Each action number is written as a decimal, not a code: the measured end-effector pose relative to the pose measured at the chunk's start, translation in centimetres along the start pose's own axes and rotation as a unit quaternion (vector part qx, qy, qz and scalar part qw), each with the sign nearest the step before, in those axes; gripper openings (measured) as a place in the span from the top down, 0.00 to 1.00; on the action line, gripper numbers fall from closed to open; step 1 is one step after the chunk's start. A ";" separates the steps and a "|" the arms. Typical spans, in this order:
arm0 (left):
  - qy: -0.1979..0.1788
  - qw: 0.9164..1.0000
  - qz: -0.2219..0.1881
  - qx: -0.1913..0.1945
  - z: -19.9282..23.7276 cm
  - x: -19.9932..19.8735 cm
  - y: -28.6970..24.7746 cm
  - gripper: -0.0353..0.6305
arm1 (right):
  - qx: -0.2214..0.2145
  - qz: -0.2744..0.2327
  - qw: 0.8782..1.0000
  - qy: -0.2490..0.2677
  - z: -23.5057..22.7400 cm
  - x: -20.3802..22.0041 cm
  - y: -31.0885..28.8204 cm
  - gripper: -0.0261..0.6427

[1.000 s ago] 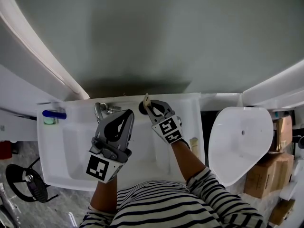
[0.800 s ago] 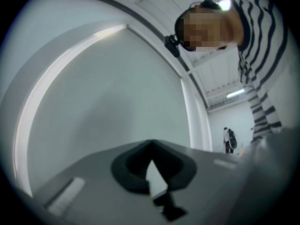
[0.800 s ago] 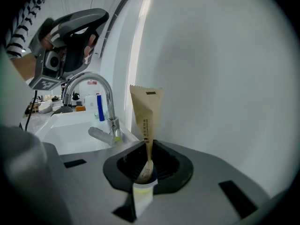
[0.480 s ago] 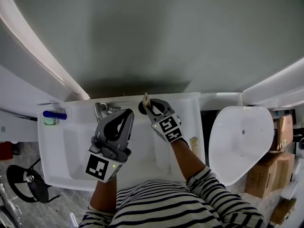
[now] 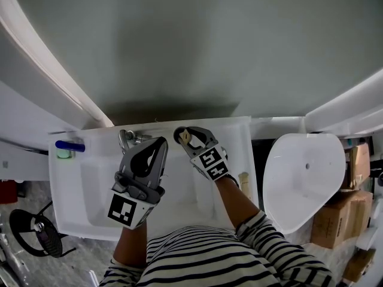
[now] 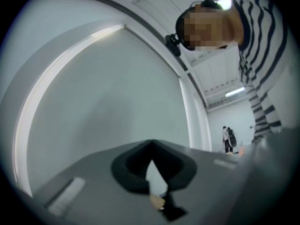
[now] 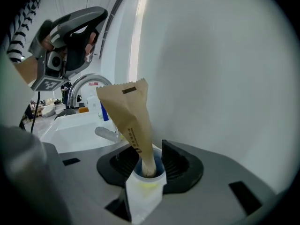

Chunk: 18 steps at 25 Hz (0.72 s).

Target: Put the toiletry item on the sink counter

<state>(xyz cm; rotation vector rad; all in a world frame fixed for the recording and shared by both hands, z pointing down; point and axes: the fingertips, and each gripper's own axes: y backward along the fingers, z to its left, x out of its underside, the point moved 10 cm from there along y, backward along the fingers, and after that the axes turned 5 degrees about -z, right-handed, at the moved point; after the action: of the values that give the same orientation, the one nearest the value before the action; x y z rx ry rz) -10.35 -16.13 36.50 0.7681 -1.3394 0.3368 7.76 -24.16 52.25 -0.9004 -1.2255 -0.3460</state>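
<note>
White sink surface [image 5: 236,128]: I'm working at its back ledge, right of the chrome faucet [image 5: 128,139]. Left gripper [image 5: 160,143]: jaws closed, holding nothing, raised over the basin. Right gripper [image 5: 187,135]: jaws opening around a small white cup [image 7: 145,187], pads coming off it. A tan paper-wrapped toiletry packet [image 7: 129,121] stands upright in that cup. Placement looks nearly done; only backing away is left. The cup's base is hidden, so I can't confirm it's seated. The packet's print is unreadable.
</note>
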 end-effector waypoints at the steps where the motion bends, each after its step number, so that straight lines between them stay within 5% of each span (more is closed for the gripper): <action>1: -0.004 1.000 -0.001 0.003 0.0 0.0 0.1 0.94 | 0.000 0.002 1.000 0.003 0.1 0.1 0.1 0.76; 18: -0.007 1.000 0.003 0.008 -0.6 0.1 0.0 0.94 | 0.000 -0.064 0.998 0.005 0.5 -2.0 3.3 0.68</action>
<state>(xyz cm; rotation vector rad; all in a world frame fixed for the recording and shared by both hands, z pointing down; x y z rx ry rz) -9.86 -15.73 36.54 0.7807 -1.3540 0.3483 9.00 -22.20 49.15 -0.8207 -1.2772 -0.4512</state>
